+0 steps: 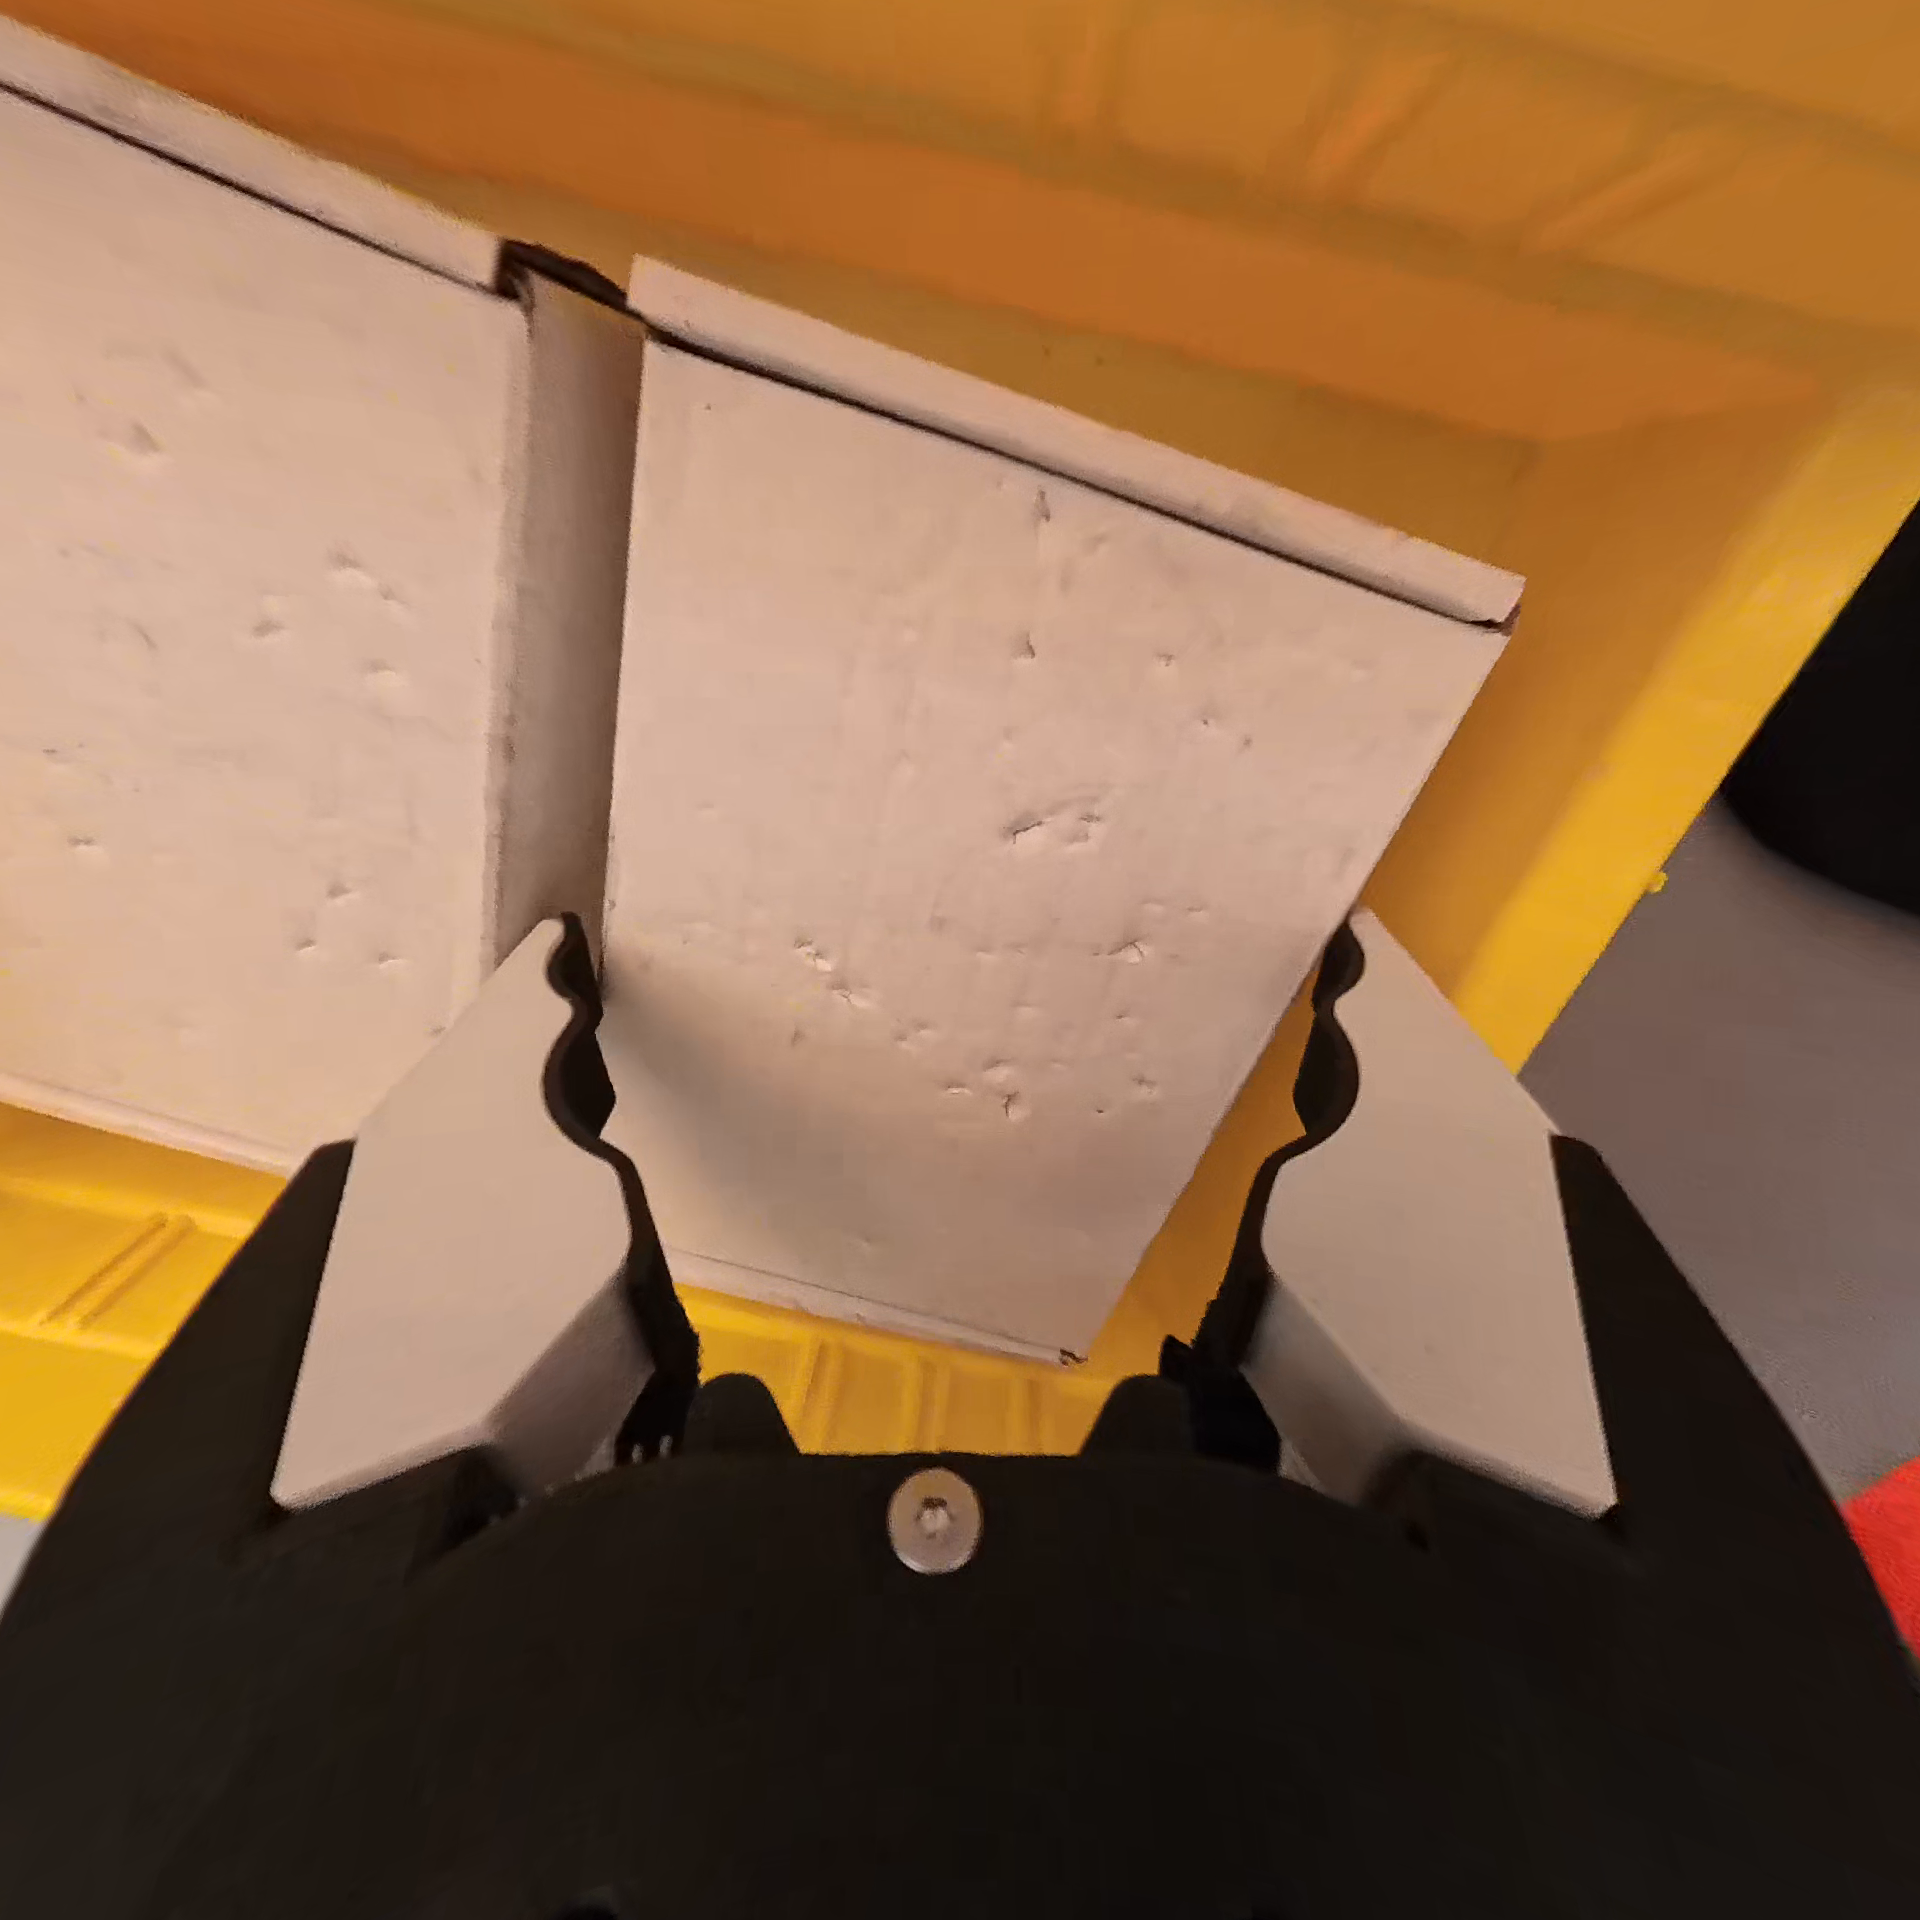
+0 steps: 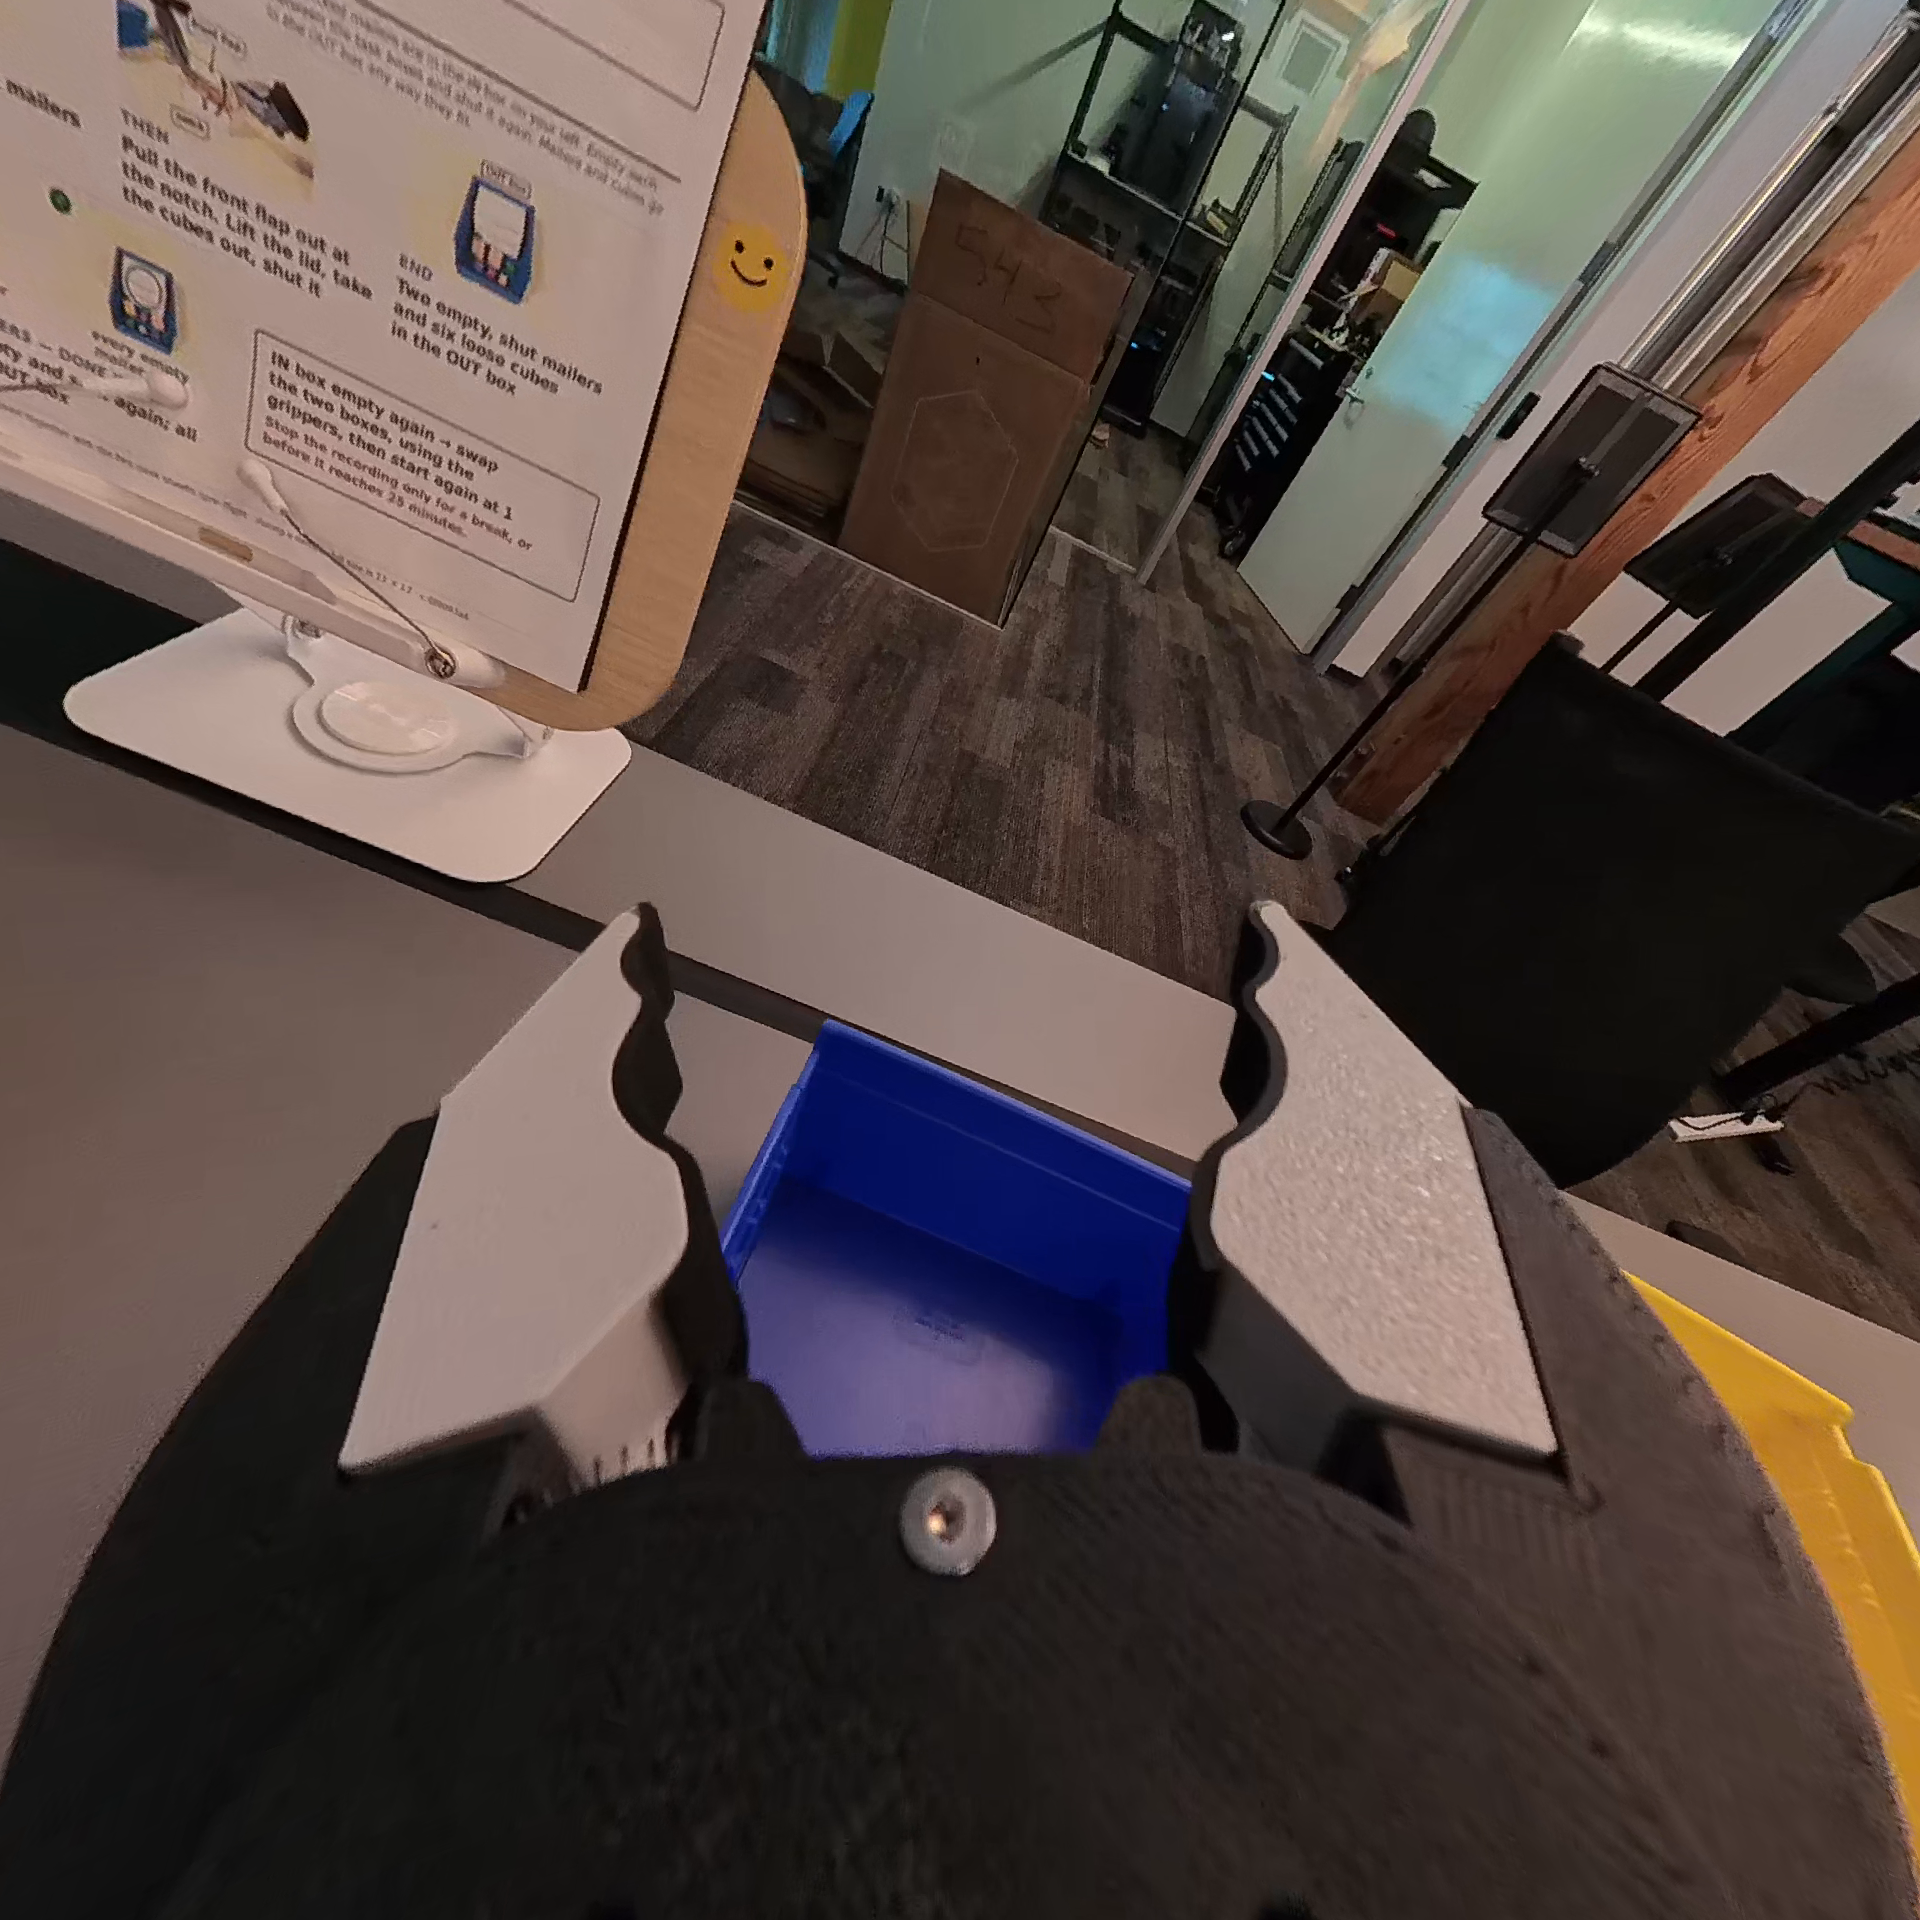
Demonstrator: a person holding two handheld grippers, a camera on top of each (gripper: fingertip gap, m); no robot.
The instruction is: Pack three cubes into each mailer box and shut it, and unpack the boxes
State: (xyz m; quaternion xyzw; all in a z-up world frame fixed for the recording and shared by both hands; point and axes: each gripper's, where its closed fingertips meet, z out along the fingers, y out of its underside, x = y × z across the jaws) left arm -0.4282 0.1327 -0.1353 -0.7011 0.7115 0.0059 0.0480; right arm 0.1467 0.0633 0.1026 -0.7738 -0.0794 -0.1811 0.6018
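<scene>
In the left wrist view two shut white mailer boxes lie side by side in a yellow bin (image 1: 1195,260). The right mailer (image 1: 987,779) is straight ahead and the left mailer (image 1: 239,623) is beside it. My left gripper (image 1: 956,956) is open, its fingers astride the near end of the right mailer, one fingertip (image 1: 566,940) at the gap between the boxes. I cannot tell if the pads touch it. In the right wrist view my right gripper (image 2: 951,935) is open and empty, above a blue bin (image 2: 935,1195) that shows nothing inside. No cubes are in view.
A white stand (image 2: 343,748) with an instruction board (image 2: 364,312) sits at the back left of the grey table (image 2: 208,1039). A yellow bin edge (image 2: 1787,1475) lies at the right. A black chair (image 2: 1610,935) stands past the table's far edge. A red thing (image 1: 1886,1538) shows low right.
</scene>
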